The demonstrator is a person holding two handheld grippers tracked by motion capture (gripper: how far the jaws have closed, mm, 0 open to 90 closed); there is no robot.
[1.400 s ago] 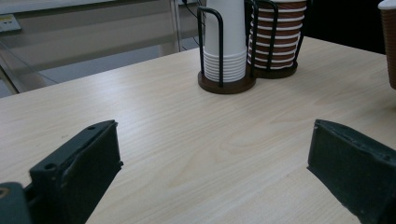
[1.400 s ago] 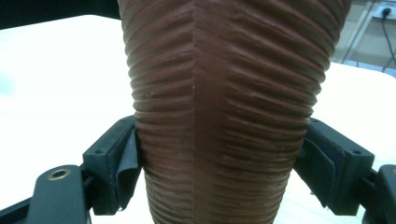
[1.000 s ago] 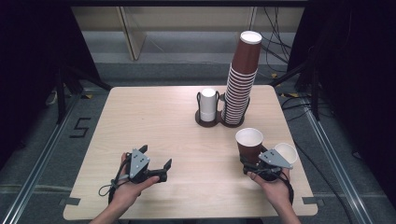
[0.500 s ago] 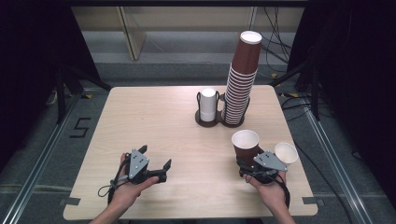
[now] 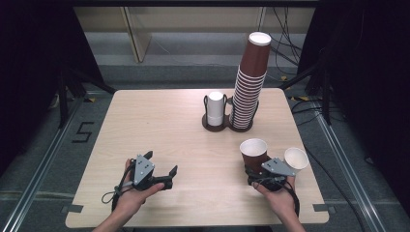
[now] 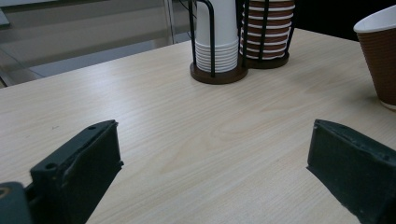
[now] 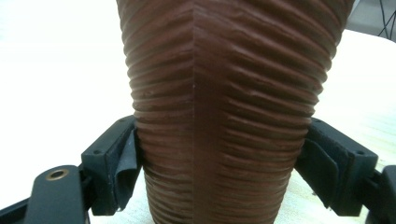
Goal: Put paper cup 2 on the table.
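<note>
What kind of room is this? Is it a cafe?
Probably not a cafe: more likely a lab or test room. The wooden table stands among black curtains, loose cables and floor tape marks.

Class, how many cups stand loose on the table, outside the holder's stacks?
2: a brown ribbed paper cup between the right gripper jaws, and a white-lined paper cup just right of it.

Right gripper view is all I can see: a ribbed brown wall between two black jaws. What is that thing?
Observer: A brown paper cup, white inside, open end up. The right gripper has it low between its pads, and its jaws have just been opening slightly.
Operator: Are there more cups?
Observer: Yes, a tall stack of brown cups stands at the far side of the table, with a short white stack beside it.
Operator: And the other hand?
Observer: The left gripper sits near the front edge, jaws wide open, empty.
</note>
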